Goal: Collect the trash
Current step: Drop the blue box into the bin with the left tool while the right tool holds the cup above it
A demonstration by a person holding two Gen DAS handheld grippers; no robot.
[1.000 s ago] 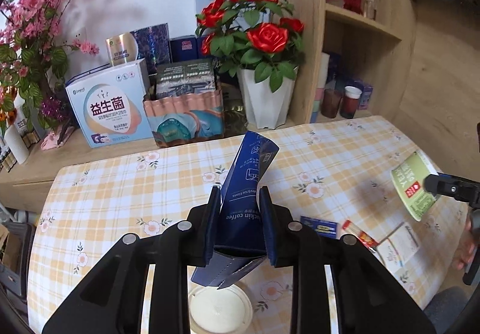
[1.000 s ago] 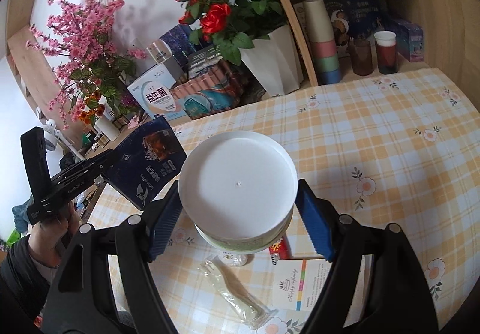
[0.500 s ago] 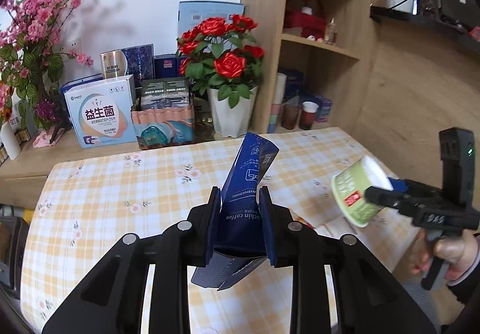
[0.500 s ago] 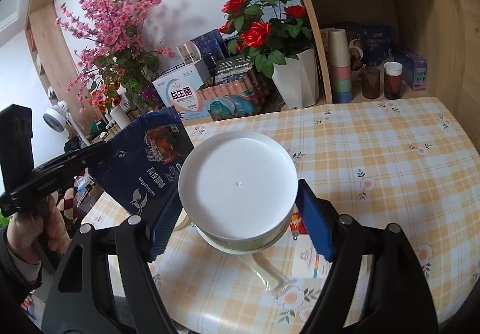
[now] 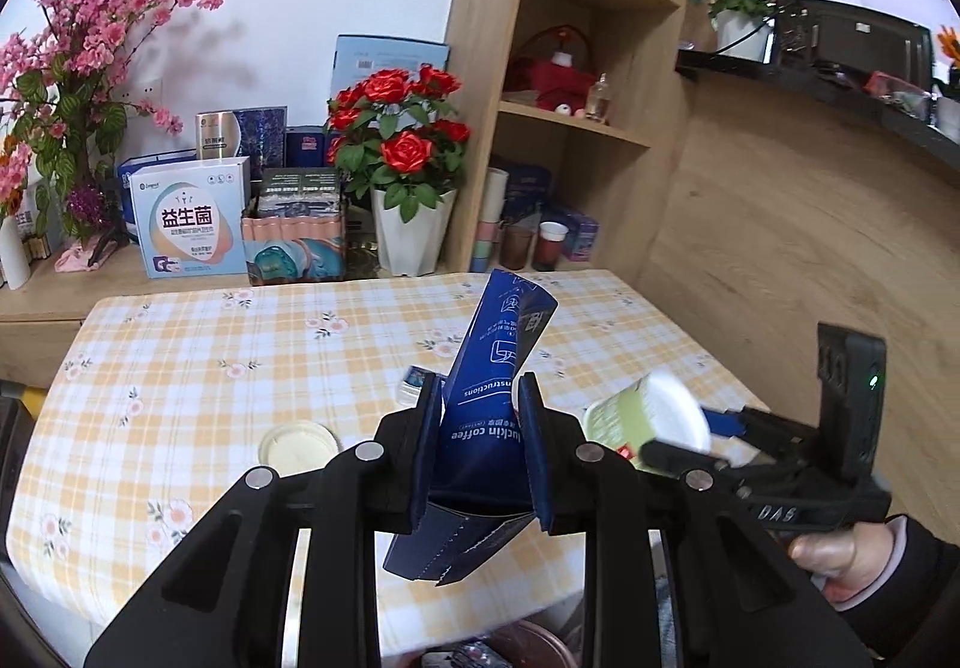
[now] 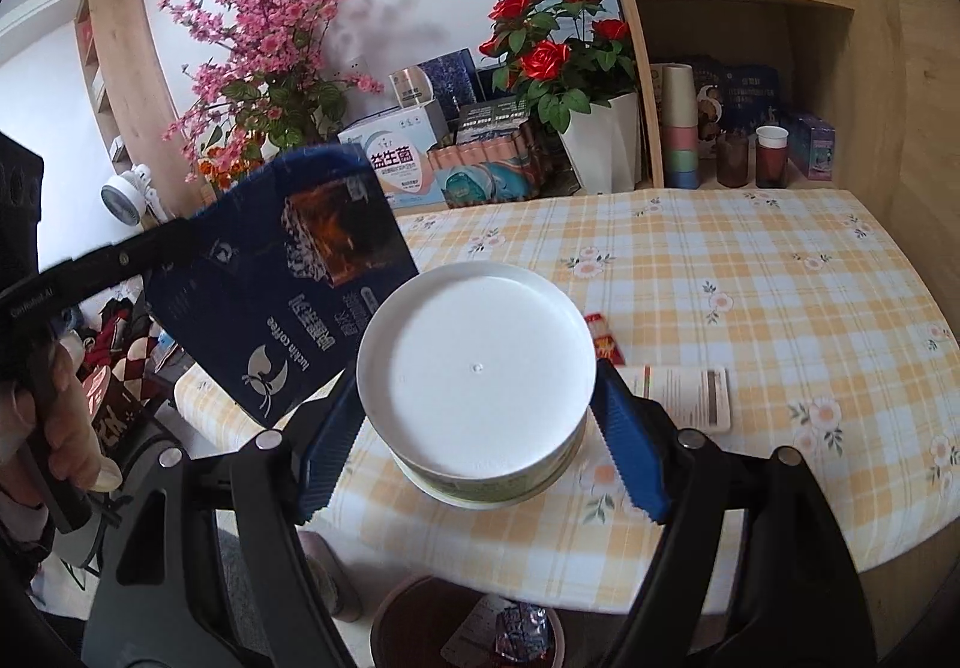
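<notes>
Carton (image 5: 489, 404) clamped in left hand-held gripper (image 5: 480, 416); bowl (image 6: 477, 368) in right hand-held gripper (image 6: 480, 428).

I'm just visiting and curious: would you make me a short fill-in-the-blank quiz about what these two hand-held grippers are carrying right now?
1. The left gripper is clamped on a dark ______ coffee box.
2. The right gripper holds a round tub whose flat face toward the camera is ______.
3. The tablecloth has a checked pattern printed with small ______.
4. Below the table edge, under the tub, stands a brown ______ with wrappers in it.

Missing words: blue; white; flowers; bin
</notes>
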